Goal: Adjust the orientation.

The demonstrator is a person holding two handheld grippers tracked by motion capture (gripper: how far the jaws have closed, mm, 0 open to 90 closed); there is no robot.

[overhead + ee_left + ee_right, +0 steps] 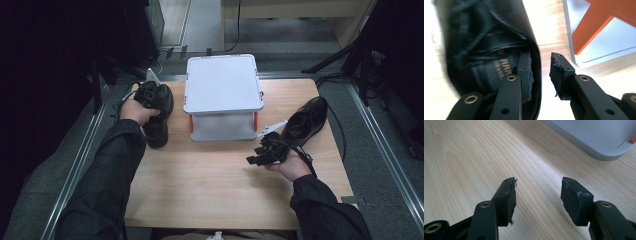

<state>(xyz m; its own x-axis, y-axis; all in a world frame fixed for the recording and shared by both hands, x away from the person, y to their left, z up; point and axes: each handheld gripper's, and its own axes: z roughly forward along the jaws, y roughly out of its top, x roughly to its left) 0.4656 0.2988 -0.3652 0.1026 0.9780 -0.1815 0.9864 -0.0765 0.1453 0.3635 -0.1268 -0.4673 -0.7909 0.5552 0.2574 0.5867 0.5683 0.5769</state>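
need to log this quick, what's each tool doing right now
left tool: open, one jaw inside the black shoe, the other outside its collar, not clamped on it.
right tool: open, holding nothing, over the wooden table.

A light wooden table (pixel 210 185) stands on grey carpeted floor (pixel 395 150), metal rails (pixel 75 165) along both sides; black stands (pixel 345 55) and dark drapes behind; a pale wooden cabinet (pixel 300 10) beyond.
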